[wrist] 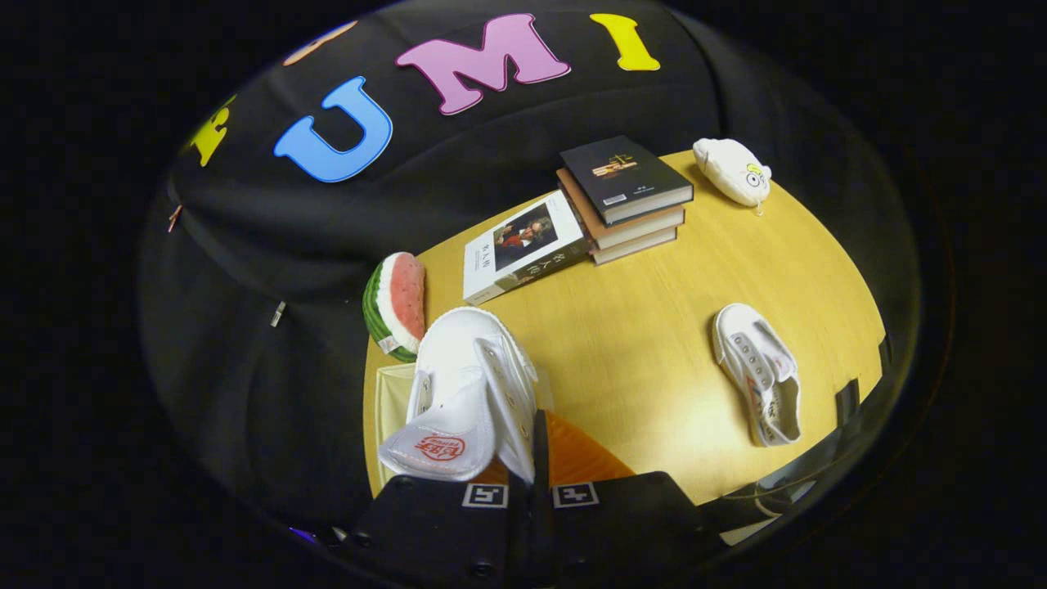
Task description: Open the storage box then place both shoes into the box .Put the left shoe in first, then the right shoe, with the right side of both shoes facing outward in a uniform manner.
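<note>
Your gripper (530,458) points down over a yellow wooden table (646,343). Its two fingers are drawn nearly together, pinching the side wall of a white canvas shoe (470,384). You hold this shoe lifted, its tongue flopped toward you and its toe pointing away. It hangs just ahead of the fingers and to their left.

Directly beneath the held shoe and the fingers lies an orange surface (577,458), with a pale cream panel (393,401) beside it to the left. These look like parts of the storage box, though you cannot tell from here how far it stands open.

The second white shoe (757,372) lies flat on the table, well apart to the right of the fingers, its opening facing up.

Beyond the held shoe sits a plush watermelon slice (397,304) at the table's left edge. Farther back, a white-covered book (523,244) leans against a stack of three books (628,200), the top one dark. Near the far right edge of the table rests a small white plush toy (732,170). Black cloth forms the wall behind.
</note>
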Tool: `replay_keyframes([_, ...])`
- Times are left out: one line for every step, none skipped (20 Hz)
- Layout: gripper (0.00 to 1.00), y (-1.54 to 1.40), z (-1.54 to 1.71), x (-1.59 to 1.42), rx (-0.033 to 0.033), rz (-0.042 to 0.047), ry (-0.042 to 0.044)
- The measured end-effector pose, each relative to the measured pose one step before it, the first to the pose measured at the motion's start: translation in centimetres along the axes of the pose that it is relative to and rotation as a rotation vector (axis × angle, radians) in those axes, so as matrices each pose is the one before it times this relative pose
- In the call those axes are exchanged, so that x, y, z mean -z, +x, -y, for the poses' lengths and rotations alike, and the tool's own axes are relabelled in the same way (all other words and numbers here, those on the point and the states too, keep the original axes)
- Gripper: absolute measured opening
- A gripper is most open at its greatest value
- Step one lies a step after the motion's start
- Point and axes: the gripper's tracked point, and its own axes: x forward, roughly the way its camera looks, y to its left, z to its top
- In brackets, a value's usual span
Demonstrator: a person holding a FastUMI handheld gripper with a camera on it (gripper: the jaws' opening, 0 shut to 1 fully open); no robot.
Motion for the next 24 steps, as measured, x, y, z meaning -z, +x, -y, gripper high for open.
replay_keyframes([0.05,0.401,-1.265,0.756,-0.00559,-0.02834,0.01262])
replay_keyframes([0.05,0.581,-1.168,0.978,0.00156,-0.03351,0.00769])
replay_keyframes([0.05,0.793,-0.979,1.01,0.00624,-0.03424,0.00343])
replay_keyframes([0.05,0.826,-0.974,1.253,0.007,-0.04363,-0.00918])
replay_keyframes([0.05,0.848,-0.823,1.303,0.00895,-0.04237,-0.00598])
replay_keyframes([0.05,0.489,-0.687,0.845,0.00967,-0.02938,0.0018])
replay_keyframes([0.05,1.001,-0.459,0.748,0.01334,-0.024,0.00261])
replay_keyframes([0.05,0.987,-0.257,0.589,0.01847,-0.01645,0.00682])
replay_keyframes([0.05,0.781,-0.162,0.519,0.02143,-0.01115,0.01695])
replay_keyframes([0.05,0.739,-0.116,0.265,0.02193,-0.00054,0.01883])
replay_keyframes([0.05,0.687,-0.069,0.09,0.0203,0.00558,0.01449])
replay_keyframes([0.05,0.565,-0.168,0.001,0.01794,0.01294,0.01495])
replay_keyframes([0.05,0.51,-0.204,0.046,0.01112,0.00963,0.01489])
replay_keyframes([0.05,0.438,-0.383,-0.107,0.00182,0.01179,0.01702])
replay_keyframes([0.05,0.284,-0.474,-0.007,-0.00447,0.00932,0.01525])
replay_keyframes([0.05,0.304,-0.452,-0.086,-0.00567,0.00933,0.00641])
replay_keyframes([0.05,0.176,-0.262,-0.068,-0.00067,0.0096,-0.0046])
replay_keyframes([0.05,0.173,-0.007,-0.148,0.00648,0.01318,-0.00503])
replay_keyframes([0.05,0.167,0.107,-0.142,0.00742,0.01657,-0.00106])
replay_keyframes([0.06,0.144,0.03,-0.051,0.00477,0.01662,-0.00458])
replay_keyframes([0.05,0.175,-0.008,-0.065,0.00061,0.01459,-0.00483])
replay_keyframes([0.07,0.319,-0.206,0.008,-0.00991,0.01196,-0.00576])
replay_keyframes([0.08,0.151,-0.285,0.006,-0.02066,0.01292,-0.00185])
replay_keyframes([0.14,-0.038,-0.755,0.155,-0.03542,0.00393,-0.00268])
